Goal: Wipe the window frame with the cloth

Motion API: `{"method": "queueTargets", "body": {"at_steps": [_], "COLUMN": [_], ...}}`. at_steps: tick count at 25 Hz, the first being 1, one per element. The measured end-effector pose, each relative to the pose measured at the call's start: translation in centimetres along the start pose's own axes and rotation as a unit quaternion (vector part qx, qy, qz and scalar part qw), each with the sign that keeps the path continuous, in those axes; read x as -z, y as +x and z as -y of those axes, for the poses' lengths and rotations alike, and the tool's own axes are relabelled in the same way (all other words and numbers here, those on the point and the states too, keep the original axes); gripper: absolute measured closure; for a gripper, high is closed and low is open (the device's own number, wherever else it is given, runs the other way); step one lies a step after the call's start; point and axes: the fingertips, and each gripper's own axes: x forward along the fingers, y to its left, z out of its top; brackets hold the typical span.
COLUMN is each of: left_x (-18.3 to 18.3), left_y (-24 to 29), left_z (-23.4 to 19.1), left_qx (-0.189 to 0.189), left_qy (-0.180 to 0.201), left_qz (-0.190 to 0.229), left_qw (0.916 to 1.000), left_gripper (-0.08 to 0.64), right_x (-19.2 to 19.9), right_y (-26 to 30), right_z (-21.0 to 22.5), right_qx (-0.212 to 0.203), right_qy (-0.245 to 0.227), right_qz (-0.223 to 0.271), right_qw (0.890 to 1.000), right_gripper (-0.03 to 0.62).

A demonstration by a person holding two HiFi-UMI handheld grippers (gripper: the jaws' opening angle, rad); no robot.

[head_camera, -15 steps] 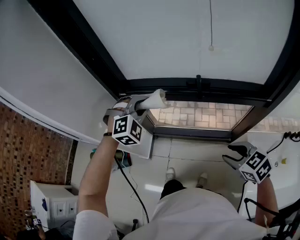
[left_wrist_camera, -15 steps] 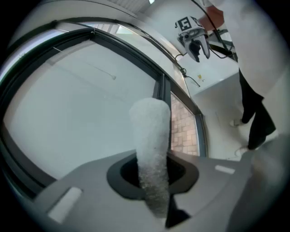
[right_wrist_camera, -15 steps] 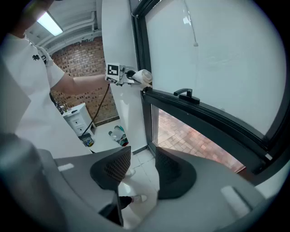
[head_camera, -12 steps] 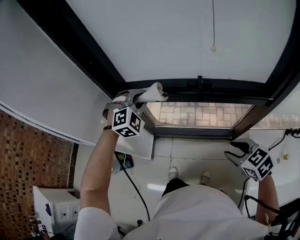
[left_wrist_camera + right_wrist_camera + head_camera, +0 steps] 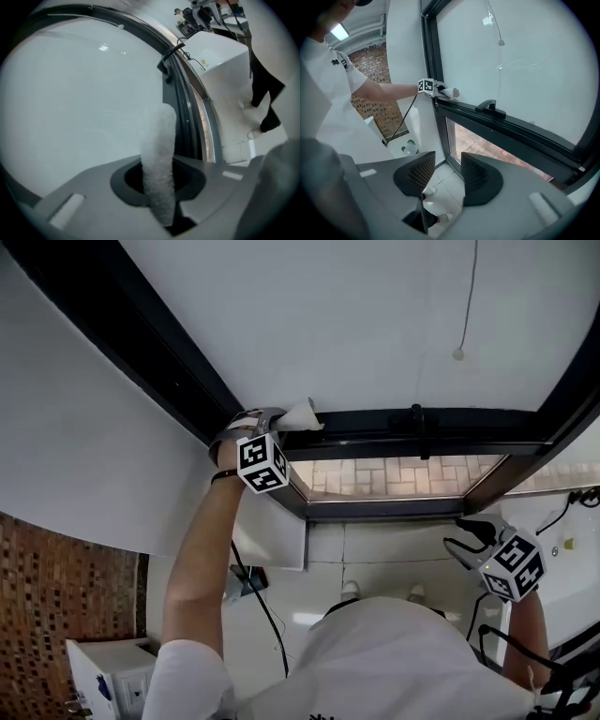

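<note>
Holding a white cloth (image 5: 302,415) tight, the left gripper (image 5: 272,427) presses it on the black window frame (image 5: 375,420); the right gripper (image 5: 469,542) hangs wide open, empty.

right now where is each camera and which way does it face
Head view: on the head, looking down at the frame; both arms, left gripper, right gripper show.
Left gripper view: rides that gripper, faces along the frame; jaws shut on the cloth.
Right gripper view: rides that gripper, faces the frame; open jaws, left arm.
All share the handle.
</note>
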Motion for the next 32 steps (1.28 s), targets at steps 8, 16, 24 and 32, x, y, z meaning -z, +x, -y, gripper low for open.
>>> {"method": "queueTargets", "body": {"at_steps": [8,16,24,32], "left_x": [1.8,1.8,-2.6,-11.7], "left_y": [2.6,1.2,-1.3,-4.0], "left_z": [2.1,3.2,6.9,3.3], "left_qx": [0.032,0.073,0.119,0.08], "left_qy": [0.012,0.014,0.033,0.032], "left_qz": [-0.077,-0.038,0.003,0.074], "left_qw": [0.9964,0.9965,0.9924,0.9936], "left_gripper": [0.471,0.472,0.472,0.472], "right_x": [-0.9,-1.0,1.0,1.8], "right_y": [1.9,1.6,0.3,-1.2], "right_z": [-0.7,-2.4,-1.2,-0.5], "right_qx": [0.009,0.019,0.021,0.024], "right_qy": [0.01,0.014,0.027,0.021], "right_qz": [0.004,-0.007,-0.002,0.0], "right_qw": [1.0,1.0,0.999,0.999], "right_gripper": [0.419,0.419,0.419,0.419]}}
